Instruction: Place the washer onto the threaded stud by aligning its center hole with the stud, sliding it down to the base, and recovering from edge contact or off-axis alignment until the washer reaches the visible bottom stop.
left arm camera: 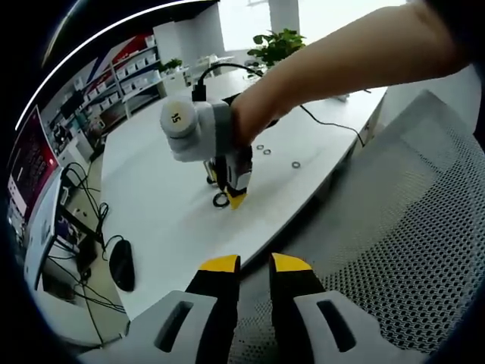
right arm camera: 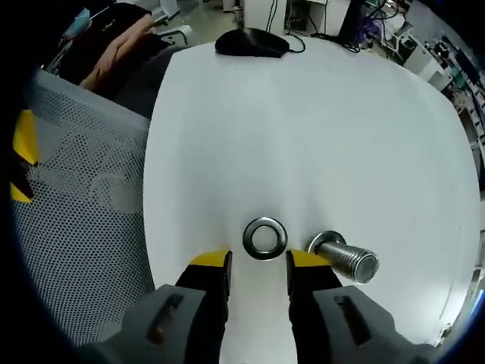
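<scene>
The steel washer (right arm camera: 265, 237) lies flat on the white surface (right arm camera: 318, 129) near its edge by the mesh chair (right arm camera: 83, 227), just beside the upright threaded stud (right arm camera: 345, 258). The right tool (right arm camera: 259, 262) hovers open over it, empty; the left tool (left arm camera: 255, 263) idles open. Thin, rigid, slippery, light: pinch opposite rim edges

- My left gripper (left arm camera: 254, 265): black jaws capped with yellow tips, grey moulded housings with slots.
- My right gripper (right arm camera: 258, 262): same build, yellow tips on black, grey bodies behind.
- Seen from the left gripper view, its round grey housing is marked "15", with a black cable running from the top.
- My forearm (left arm camera: 356, 64) is bare.
</scene>
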### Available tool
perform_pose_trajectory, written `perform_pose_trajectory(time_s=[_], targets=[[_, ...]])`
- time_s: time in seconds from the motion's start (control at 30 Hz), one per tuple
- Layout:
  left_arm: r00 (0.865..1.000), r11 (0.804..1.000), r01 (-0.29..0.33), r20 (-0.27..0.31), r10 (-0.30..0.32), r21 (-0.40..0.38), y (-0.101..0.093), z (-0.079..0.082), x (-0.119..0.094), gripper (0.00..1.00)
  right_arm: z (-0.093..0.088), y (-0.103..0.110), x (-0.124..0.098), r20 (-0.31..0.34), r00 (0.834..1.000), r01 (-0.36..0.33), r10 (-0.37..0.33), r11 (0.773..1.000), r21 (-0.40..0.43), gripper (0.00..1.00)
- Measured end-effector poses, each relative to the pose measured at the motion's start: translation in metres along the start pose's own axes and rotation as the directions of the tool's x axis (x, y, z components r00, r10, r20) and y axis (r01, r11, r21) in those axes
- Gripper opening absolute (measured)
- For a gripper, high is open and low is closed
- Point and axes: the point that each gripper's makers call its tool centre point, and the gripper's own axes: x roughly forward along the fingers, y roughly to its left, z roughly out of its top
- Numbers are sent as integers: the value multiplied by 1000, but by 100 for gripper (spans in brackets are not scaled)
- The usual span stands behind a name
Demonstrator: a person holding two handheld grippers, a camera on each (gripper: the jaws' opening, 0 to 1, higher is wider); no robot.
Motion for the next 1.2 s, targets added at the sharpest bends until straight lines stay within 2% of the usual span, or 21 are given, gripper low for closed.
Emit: perform_pose_trajectory(time_s=[0.23,0.33,0.73,1.2], targets=[[1000,1000,2,0,-2,1,0,0,0,13,4,-2,1,23,1000,-3,3,1000,3,32],[1000,1000,2,1,-2,2,0,0,0,13,5,-5,2,29,1000,-9,10,1000,-14,29],[1000,1000,3,1,-3,2,0,0,0,13,7,-7,4,-25,1000,5,-6,999,-35,27],[1000,1000,2,1,-2,0,0,0,0,13,10,0,3,17,999,30,-30,1000,3,26]])
